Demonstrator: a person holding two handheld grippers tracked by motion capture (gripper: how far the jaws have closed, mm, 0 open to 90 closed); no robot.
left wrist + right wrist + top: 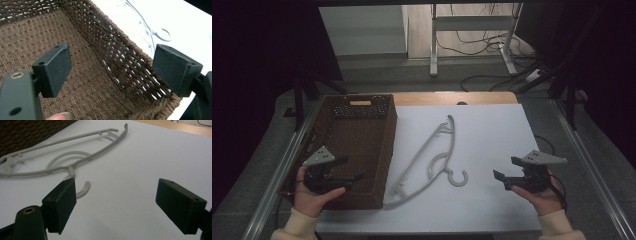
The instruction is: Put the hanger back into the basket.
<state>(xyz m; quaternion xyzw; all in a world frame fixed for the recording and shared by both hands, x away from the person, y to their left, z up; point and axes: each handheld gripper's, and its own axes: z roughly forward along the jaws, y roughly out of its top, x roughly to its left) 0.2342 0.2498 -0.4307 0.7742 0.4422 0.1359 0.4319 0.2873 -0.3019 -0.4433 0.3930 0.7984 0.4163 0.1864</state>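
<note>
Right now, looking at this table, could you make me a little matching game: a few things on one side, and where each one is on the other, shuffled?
Things:
1. basket
2. hanger
3. left gripper
4. right gripper

Places:
a. lying flat on the white sheet, mid-table
b. held over the basket, jaws open
c. at the table's left edge
d. held above the sheet, right of the hanger's hook, jaws open

Pairs: 1-c, 2-a, 3-b, 4-d

White-topped table [492, 200], brown woven basket [362, 131] at its left, grey plastic hanger [432, 156] lying flat beside it
</note>
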